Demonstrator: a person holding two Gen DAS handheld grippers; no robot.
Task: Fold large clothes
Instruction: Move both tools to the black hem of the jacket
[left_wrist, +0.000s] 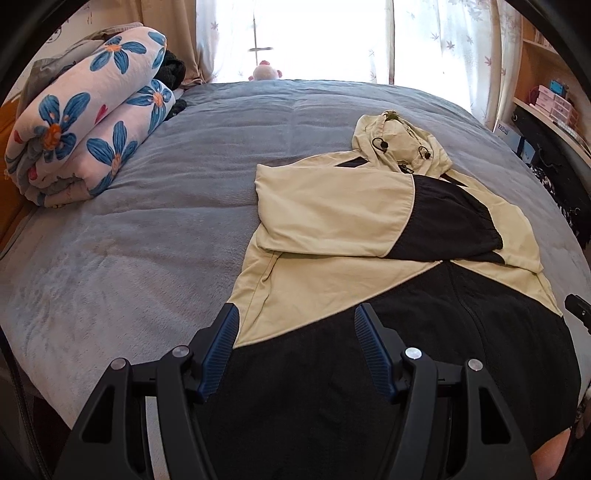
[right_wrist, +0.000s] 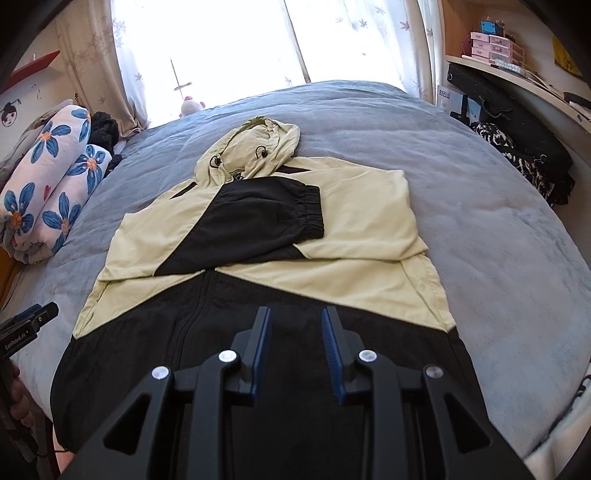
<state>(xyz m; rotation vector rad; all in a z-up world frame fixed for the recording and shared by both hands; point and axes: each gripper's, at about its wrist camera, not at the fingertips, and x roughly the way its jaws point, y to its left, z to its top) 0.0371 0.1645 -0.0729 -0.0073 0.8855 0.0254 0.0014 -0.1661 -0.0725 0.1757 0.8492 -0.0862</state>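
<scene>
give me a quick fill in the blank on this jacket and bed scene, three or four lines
1. Both sleeves of the jacket are folded across its ____.
2. The jacket lies on a ____ blanket.
3. The rolled quilt is printed with blue ____.
4. The left tool and the right tool both hold ____.

Missing words: chest; grey; flowers; nothing

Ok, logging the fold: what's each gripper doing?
Left gripper: open, empty, above the jacket.
Right gripper: open, narrower gap, empty.
</scene>
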